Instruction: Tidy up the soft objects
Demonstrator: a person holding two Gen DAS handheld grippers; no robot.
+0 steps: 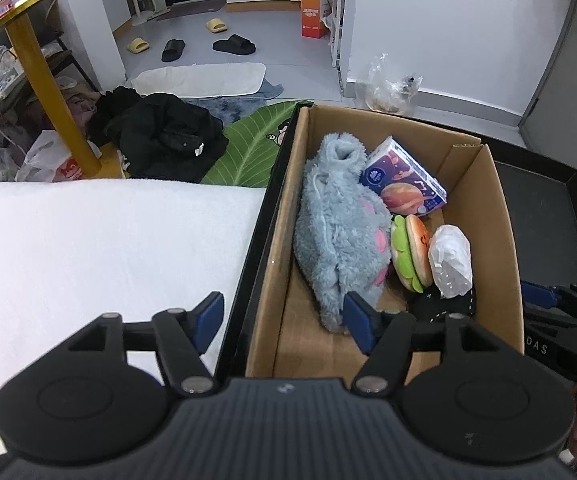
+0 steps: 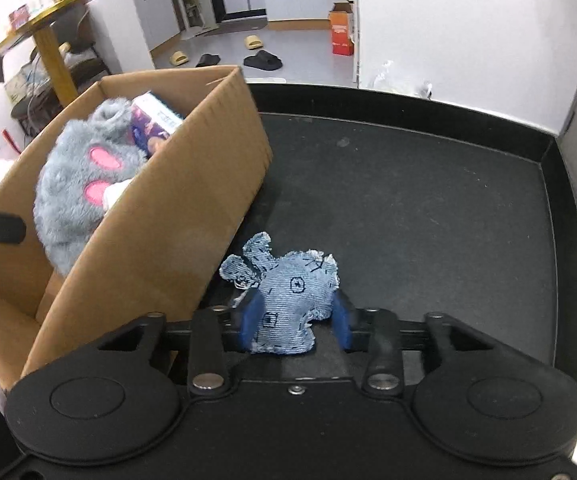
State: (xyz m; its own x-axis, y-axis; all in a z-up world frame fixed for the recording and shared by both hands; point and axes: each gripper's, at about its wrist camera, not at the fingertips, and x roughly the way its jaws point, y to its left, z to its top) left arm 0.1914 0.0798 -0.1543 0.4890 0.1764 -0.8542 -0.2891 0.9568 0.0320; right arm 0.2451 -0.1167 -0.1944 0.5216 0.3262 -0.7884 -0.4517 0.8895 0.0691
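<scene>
Small blue denim stuffed toy (image 2: 288, 304) sat between the right gripper's (image 2: 294, 320) blue fingers, clamped, over the black tray (image 2: 428, 184) beside the brown cardboard box (image 2: 160, 232). Left gripper (image 1: 284, 316) hung spread wide, empty, straddling the box's near wall by the fluffy grey plush (image 1: 336, 232).

Black and yellow slippers (image 1: 233, 45) on floor; orange carton (image 1: 313, 12) by wall; black jacket (image 1: 160, 132) heaped near gold table leg (image 1: 54, 92).
</scene>
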